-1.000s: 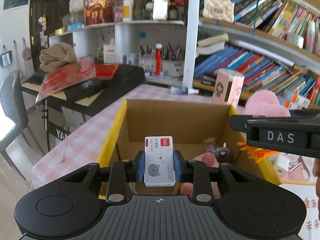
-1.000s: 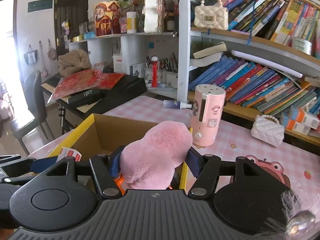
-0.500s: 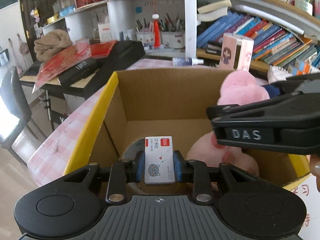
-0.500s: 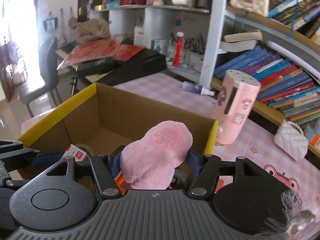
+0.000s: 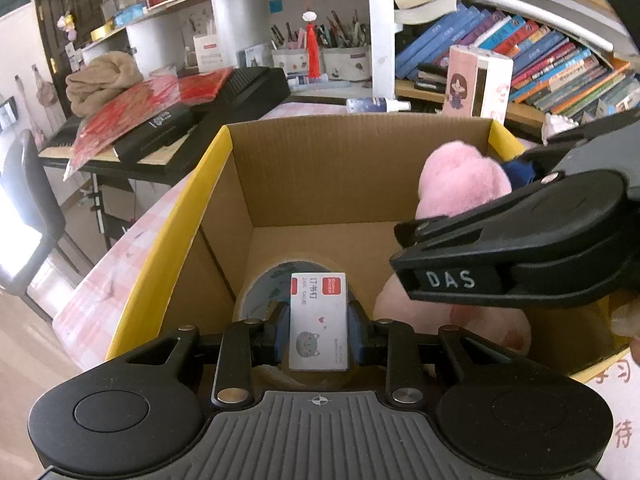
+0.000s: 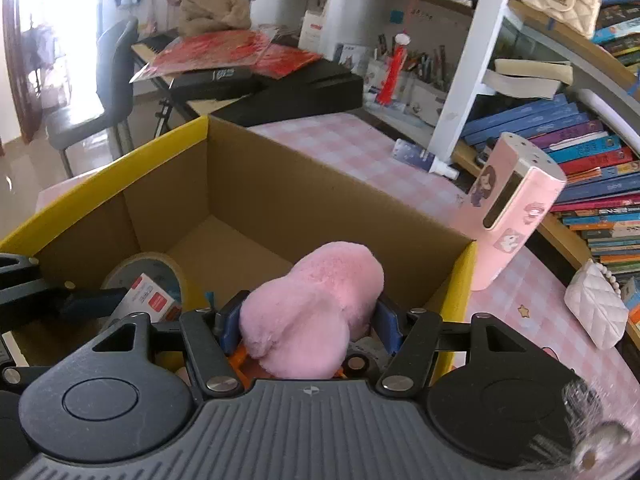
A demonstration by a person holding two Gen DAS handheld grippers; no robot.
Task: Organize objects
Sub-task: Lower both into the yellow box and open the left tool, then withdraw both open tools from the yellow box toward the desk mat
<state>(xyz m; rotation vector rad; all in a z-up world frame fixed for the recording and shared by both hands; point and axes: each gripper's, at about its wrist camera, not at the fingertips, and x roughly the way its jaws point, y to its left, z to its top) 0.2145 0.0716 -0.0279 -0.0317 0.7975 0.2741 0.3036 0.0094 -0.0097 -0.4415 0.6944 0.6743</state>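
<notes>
Left gripper (image 5: 319, 326) clamps card (image 5: 318, 320), right gripper (image 6: 308, 326) clamps plush (image 6: 310, 312) — both crowd box (image 5: 168, 256); collision likely.

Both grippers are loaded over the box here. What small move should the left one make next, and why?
Probably lower a little and open. The left gripper holds the staples box inside the cardboard box, just above the tape roll, so release would land it inside.
</notes>
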